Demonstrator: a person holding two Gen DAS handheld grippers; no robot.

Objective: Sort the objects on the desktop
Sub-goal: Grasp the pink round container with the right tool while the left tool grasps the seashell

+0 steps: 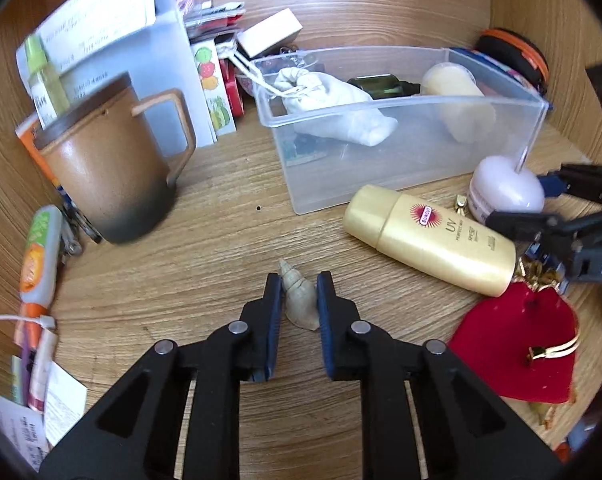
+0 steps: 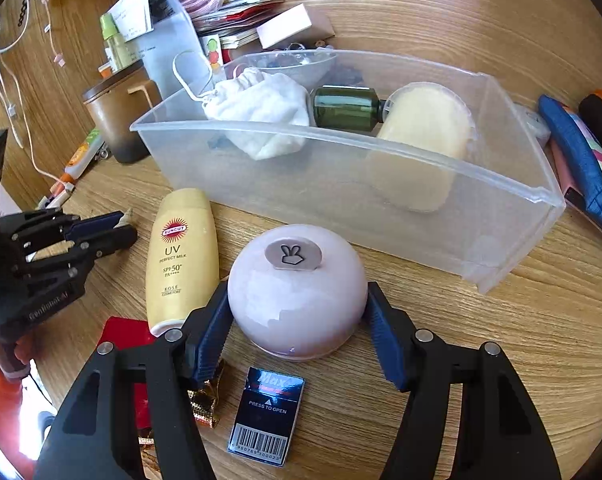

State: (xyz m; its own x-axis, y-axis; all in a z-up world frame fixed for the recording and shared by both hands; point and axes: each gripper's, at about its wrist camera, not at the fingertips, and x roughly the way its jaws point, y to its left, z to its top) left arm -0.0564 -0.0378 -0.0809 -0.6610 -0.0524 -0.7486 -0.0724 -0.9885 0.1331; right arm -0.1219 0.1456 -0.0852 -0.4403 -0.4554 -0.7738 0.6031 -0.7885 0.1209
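Observation:
My left gripper (image 1: 299, 280) is shut on a pale spiral seashell (image 1: 299, 298) lying on the wooden desk; it also shows in the right wrist view (image 2: 117, 226). My right gripper (image 2: 295, 304) is shut on a round pinkish jar (image 2: 297, 290) with a rabbit mark on its lid; the jar also shows in the left wrist view (image 1: 507, 190). A clear plastic bin (image 2: 381, 200) behind holds a white cloth pouch (image 2: 261, 114), a dark green bottle (image 2: 347, 108) and a cream tube (image 2: 421, 140). A yellow sunscreen bottle (image 1: 429, 238) lies between the grippers.
A brown lidded mug (image 1: 113, 168) stands at the left. A red pouch (image 1: 517, 348) lies at the right front. A small dark staple box (image 2: 267, 414) lies under the right gripper. Papers, packets and a white file holder (image 1: 169, 40) crowd the back left.

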